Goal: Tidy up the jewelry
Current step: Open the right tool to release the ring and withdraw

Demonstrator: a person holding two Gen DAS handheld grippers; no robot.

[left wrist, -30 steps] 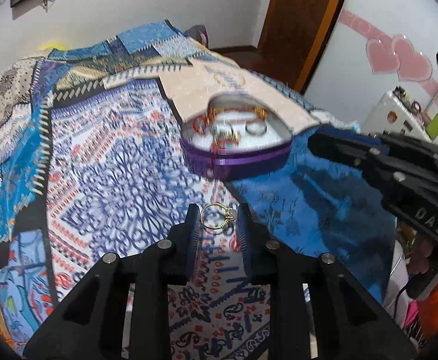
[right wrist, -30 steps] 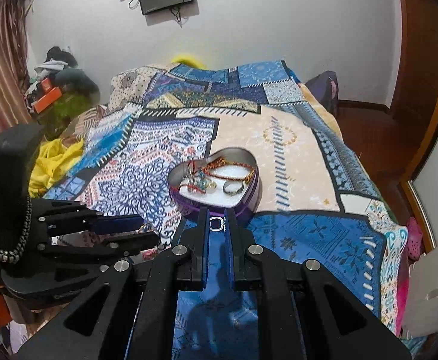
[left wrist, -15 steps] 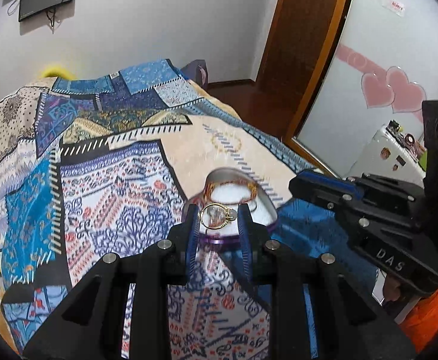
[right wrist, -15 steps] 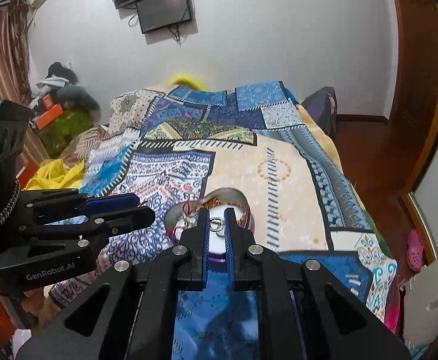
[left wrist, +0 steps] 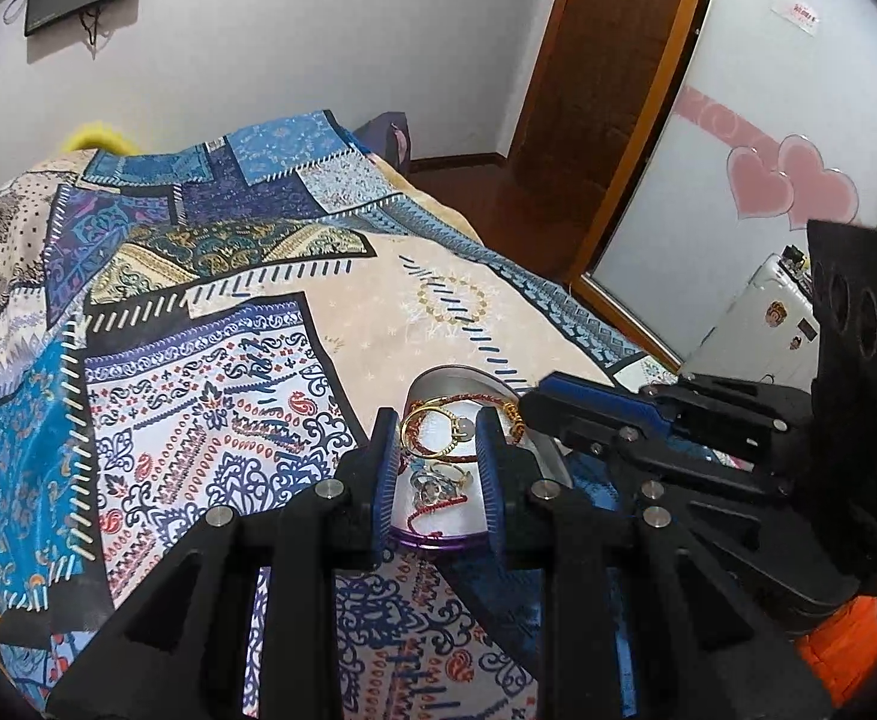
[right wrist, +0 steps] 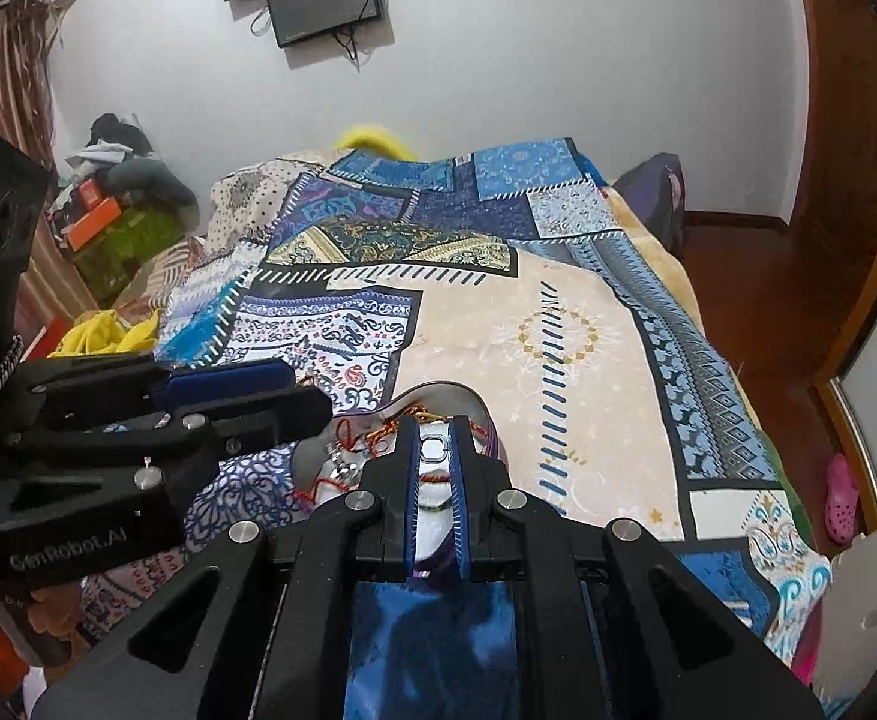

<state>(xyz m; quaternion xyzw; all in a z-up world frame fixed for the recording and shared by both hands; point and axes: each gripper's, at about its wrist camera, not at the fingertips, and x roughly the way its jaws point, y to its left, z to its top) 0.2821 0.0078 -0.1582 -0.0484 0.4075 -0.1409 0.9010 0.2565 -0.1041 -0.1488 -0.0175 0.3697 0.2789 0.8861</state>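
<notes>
While the left gripper [left wrist: 434, 432] pinches a gold ring [left wrist: 437, 433] right over the heart-shaped tin [left wrist: 549, 457], the right gripper [right wrist: 437, 450] clamps a silver ring [right wrist: 435, 449] above that tin too, on the patchwork bedspread [left wrist: 198, 372].

My matt black plastic left gripper [left wrist: 432, 426] pinches a shiny gold metal ring [left wrist: 437, 433] above the glossy purple tin [left wrist: 432, 540] on the soft printed cloth bedspread [left wrist: 210, 360].

Purple tin [left wrist: 432, 540] — blue-white patchwork bedspread [left wrist: 198, 360].
</notes>
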